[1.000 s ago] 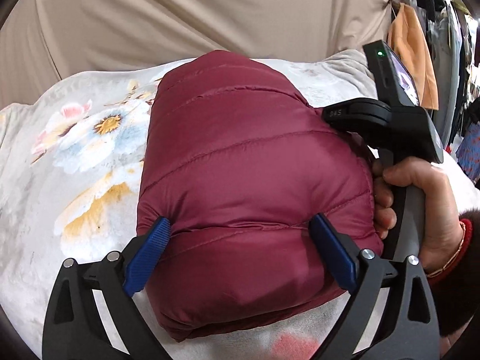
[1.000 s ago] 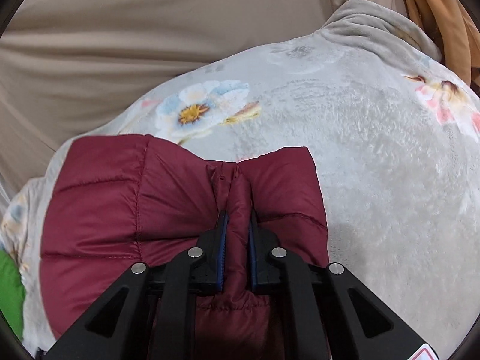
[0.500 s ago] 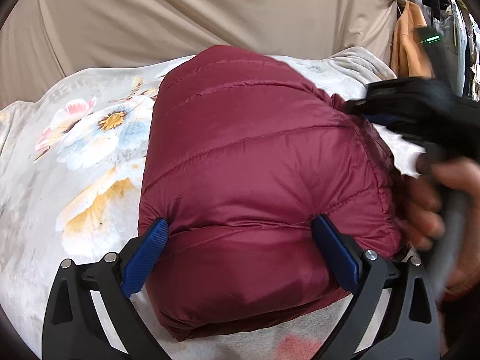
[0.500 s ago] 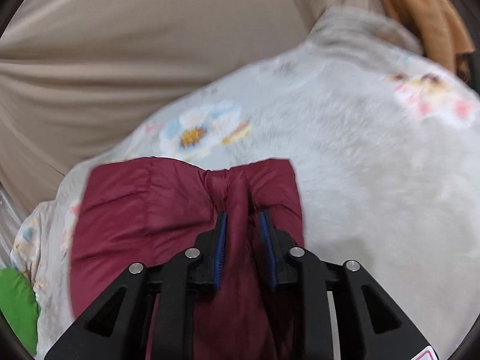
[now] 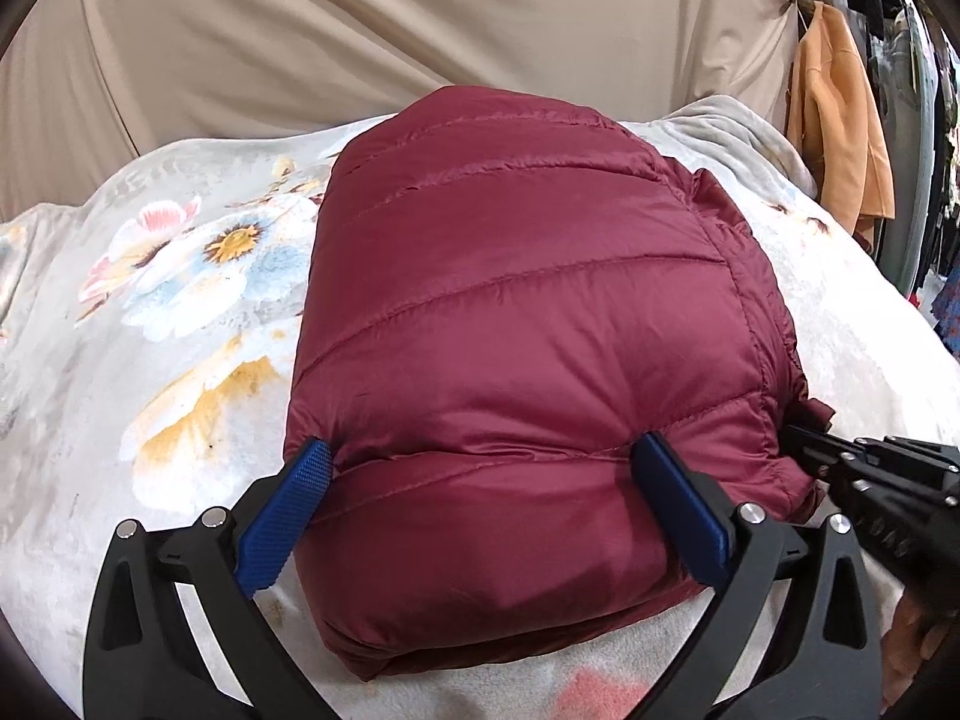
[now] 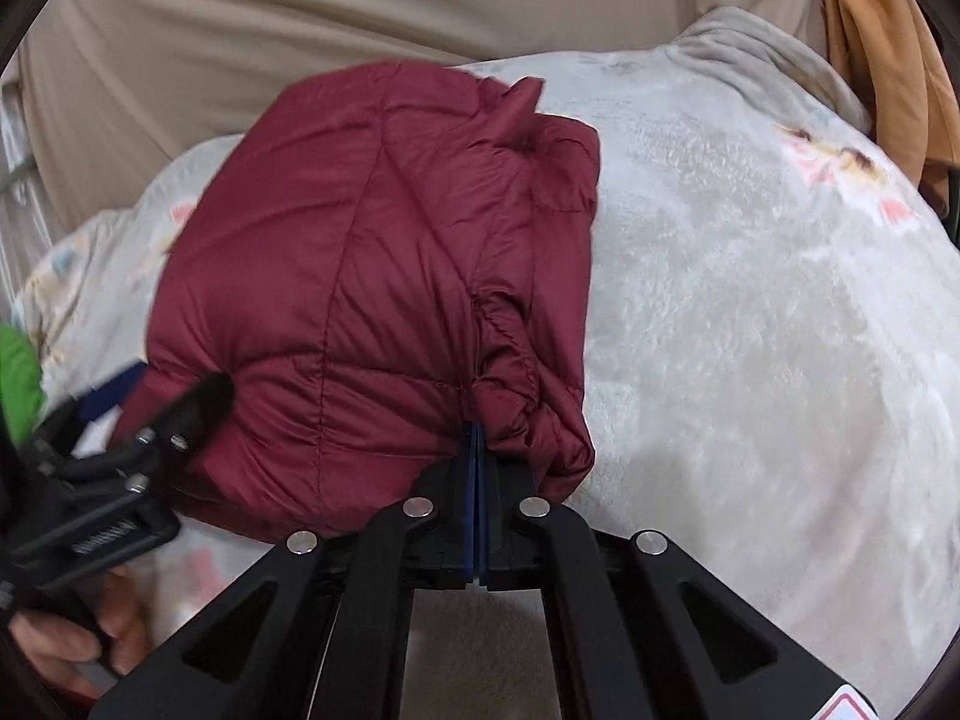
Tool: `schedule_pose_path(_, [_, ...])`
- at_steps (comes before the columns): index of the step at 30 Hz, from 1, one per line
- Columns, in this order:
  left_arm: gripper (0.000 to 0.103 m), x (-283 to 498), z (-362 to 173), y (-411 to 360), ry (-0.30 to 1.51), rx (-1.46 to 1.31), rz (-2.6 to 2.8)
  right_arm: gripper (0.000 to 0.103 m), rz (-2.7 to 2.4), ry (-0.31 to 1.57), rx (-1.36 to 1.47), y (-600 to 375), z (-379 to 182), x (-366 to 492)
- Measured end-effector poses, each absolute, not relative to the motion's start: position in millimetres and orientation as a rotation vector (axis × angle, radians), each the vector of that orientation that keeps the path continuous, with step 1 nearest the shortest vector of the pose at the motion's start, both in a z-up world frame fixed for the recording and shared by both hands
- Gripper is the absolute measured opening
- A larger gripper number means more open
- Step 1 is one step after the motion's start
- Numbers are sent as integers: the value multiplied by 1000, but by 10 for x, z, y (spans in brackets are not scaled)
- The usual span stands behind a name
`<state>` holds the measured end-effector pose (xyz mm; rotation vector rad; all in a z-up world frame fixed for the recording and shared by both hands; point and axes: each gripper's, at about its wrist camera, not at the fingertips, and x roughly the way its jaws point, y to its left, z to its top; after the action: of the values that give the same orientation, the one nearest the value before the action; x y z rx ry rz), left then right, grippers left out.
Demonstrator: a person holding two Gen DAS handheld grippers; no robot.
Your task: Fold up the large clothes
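A maroon quilted puffer jacket (image 5: 528, 324) lies folded into a thick bundle on a floral blanket (image 5: 180, 312). My left gripper (image 5: 486, 480) is open wide, its blue pads (image 5: 300, 498) pressed against both sides of the bundle's near end. My right gripper (image 6: 475, 438) has its jaws closed together at the bundle's edge in the right wrist view; the jacket (image 6: 372, 276) bulges just above the tips, with no cloth visible between the pads. The right gripper also shows in the left wrist view (image 5: 864, 474), at the jacket's right side.
A beige curtain (image 5: 420, 30) hangs behind the blanket. An orange garment (image 5: 840, 138) hangs at the far right among other clothes. Something green (image 6: 18, 372) lies at the blanket's left edge. The blanket (image 6: 750, 330) stretches to the right of the jacket.
My right gripper opened, let go of the pinched jacket fold, pulled back and swung to the bundle's near right side, then closed. The left gripper stayed open around the bundle.
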<state>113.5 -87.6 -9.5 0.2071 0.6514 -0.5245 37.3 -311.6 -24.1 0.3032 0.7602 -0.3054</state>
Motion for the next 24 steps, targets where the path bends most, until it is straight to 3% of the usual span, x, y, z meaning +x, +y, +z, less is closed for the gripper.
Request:
schedule_pose_path(4, [98, 1096, 29, -736, 676, 149, -520, 0, -326, 755, 271, -3056, -159, 309])
schedule_pose_path(13, [98, 1321, 428, -742, 652, 68, -538, 0, -279, 567, 277, -3257, 661, 541])
schedule_pose_path(18, [98, 1494, 245, -1020, 700, 133, -508, 0, -258, 723, 335, -3473, 184, 1111])
schedule_pose_path(24, [98, 1466, 44, -1125, 677, 208, -466, 0, -244, 747, 395, -3577, -104, 1133])
